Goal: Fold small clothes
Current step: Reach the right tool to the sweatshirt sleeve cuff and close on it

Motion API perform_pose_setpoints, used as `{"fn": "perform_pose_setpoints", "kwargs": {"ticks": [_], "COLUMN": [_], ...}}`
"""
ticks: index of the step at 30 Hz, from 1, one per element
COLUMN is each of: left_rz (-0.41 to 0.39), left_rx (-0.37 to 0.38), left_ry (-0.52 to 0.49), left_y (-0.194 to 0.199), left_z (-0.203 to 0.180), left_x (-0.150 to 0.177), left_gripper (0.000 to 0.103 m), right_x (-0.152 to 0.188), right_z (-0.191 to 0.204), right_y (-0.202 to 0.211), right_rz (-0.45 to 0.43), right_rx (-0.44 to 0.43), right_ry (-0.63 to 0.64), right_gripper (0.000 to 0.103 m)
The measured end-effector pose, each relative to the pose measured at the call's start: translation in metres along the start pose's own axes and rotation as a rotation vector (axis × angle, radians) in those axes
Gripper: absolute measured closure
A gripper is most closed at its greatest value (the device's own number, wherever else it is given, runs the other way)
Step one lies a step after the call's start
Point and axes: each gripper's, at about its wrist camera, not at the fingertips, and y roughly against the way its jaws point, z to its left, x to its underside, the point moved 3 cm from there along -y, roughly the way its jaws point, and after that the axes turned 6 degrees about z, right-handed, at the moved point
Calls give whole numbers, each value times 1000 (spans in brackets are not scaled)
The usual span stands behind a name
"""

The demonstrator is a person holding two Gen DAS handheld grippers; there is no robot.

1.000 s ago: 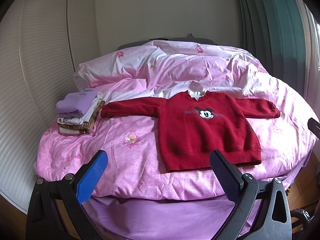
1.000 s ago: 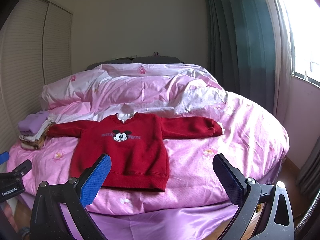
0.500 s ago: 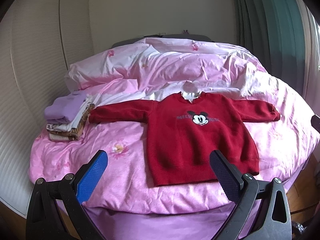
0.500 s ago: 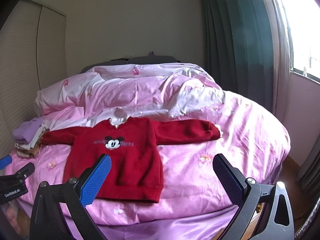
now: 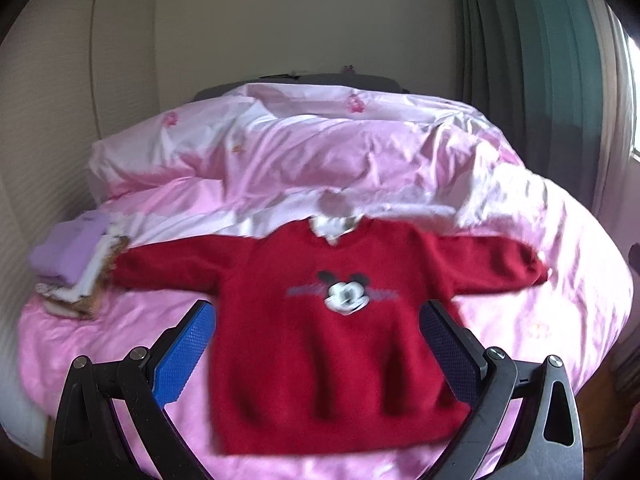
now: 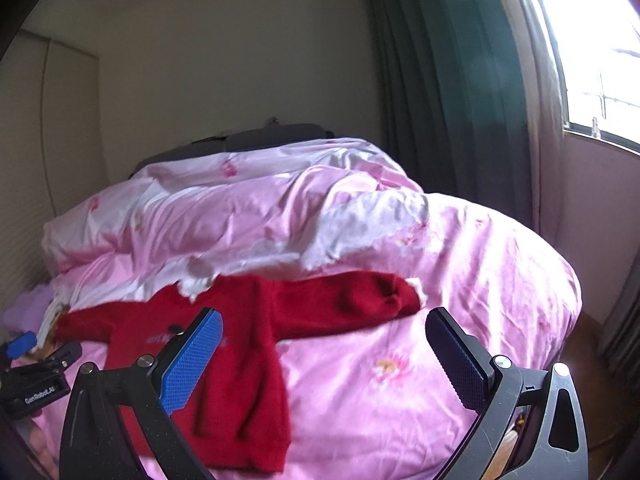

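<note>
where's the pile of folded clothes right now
The pile of folded clothes sits at the left edge of the bed in the left wrist view, next to the tip of the red sweater's outstretched sleeve, near the closet doors.

The right gripper (image 6: 320,356) hangs with fingers wide apart above the pink bed (image 6: 460,280). The red sweater (image 6: 248,344) lies flat at nine o'clock.

A home bedroom; a bed (image 5: 560,240) under a rumpled pink duvet (image 5: 320,160) fills the centre of the frame; dark green curtains (image 6: 440,100) hang beside a bright window (image 6: 592,48) at upper right; pale wardrobe doors (image 5: 60,100) line the left edge.
</note>
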Motion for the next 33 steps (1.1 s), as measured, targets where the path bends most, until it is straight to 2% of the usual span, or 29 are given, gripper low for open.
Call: {"fn": "perform_pose_setpoints", "kwargs": {"ticks": [9, 14, 17, 18, 20, 26, 33], "left_rz": [-29, -23, -28, -26, -17, 5, 15], "left_rx": [38, 22, 7, 4, -4, -26, -43], "left_ry": [-1, -36, -51, -53, -56, -66, -90], "left_y": [-63, -98, -117, -122, -135, -172, -203], "left_z": [-69, -107, -127, -131, -141, -163, -186], "left_x": [-38, -50, -56, -57, -58, -61, -67], "left_gripper": [0, 0, 0, 0, 0, 0, 0], "right_x": [-27, -31, -27, -23, -15, 13, 26], "right_z": [-72, -103, -120, -127, -140, -170, -179], "right_y": [-65, -109, -142, -153, -173, -230, -271], "right_rz": [-9, 8, 49, 63, 95, 188, 251], "right_rx": [49, 24, 5, -5, -34, -110, -125], "right_ry": [-163, -268, -333, -365, -439, -641, -730], "right_gripper": [0, 4, 15, 21, 25, 27, 30]}}
